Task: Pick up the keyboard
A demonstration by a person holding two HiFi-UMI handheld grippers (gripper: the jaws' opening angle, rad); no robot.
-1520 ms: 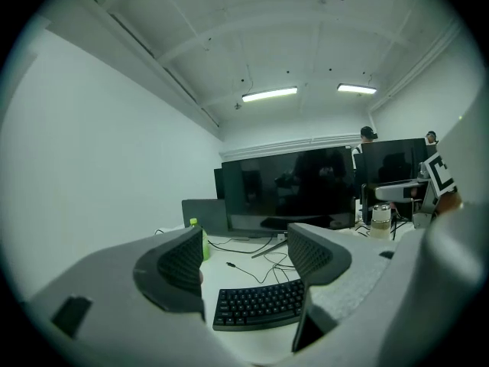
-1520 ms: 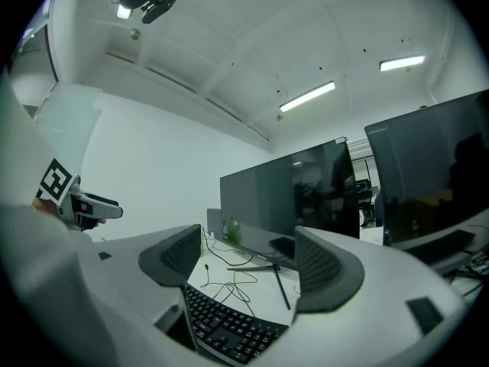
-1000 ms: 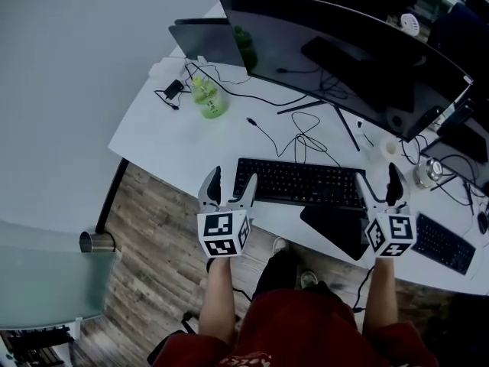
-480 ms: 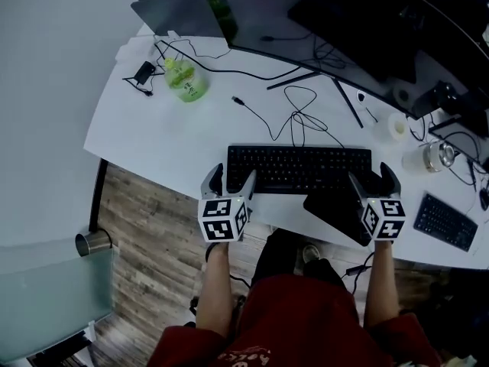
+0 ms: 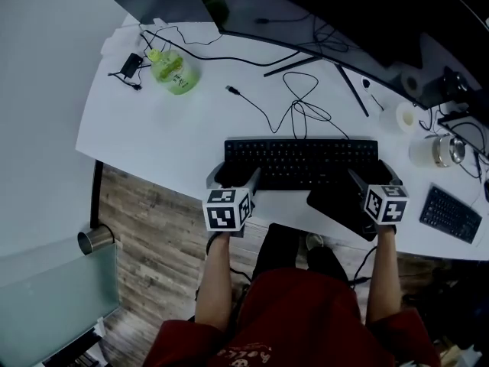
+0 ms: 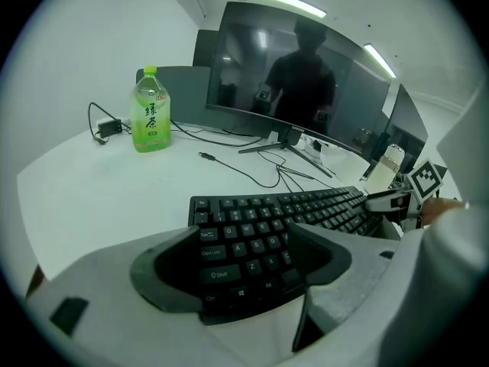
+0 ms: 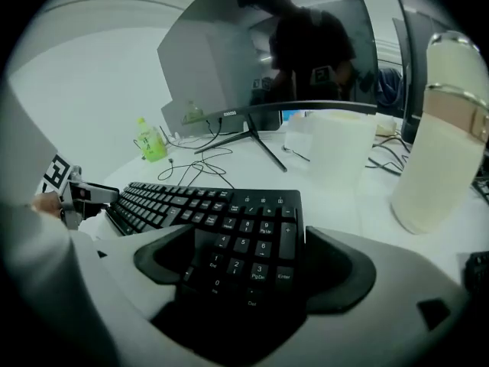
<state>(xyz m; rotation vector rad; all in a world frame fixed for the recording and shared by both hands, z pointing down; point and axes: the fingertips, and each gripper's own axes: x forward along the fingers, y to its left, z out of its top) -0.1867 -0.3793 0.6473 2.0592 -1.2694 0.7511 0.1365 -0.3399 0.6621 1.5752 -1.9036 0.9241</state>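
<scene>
A black full-size keyboard (image 5: 302, 161) lies at the front edge of a white desk (image 5: 153, 132). Its ends sit inside the wide-spread jaws of the left gripper (image 5: 233, 177) and right gripper (image 5: 374, 176), set for a level lift. Neither appears to press yet, and the right gripper's jaws have just been opening.

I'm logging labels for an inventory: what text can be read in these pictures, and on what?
"绿茶": green bottle, on its label; the smaller print is too small to read.
"Tab", "Caps Lock", "Shift", "Alt": keyboard, left-end keys.
"7", "8", "9", "Enter", "PgDn": number pad of the same keyboard.
Monitor: bezel logo too blurred to read.
Second keyboard at the right: keys too small to read.
</scene>
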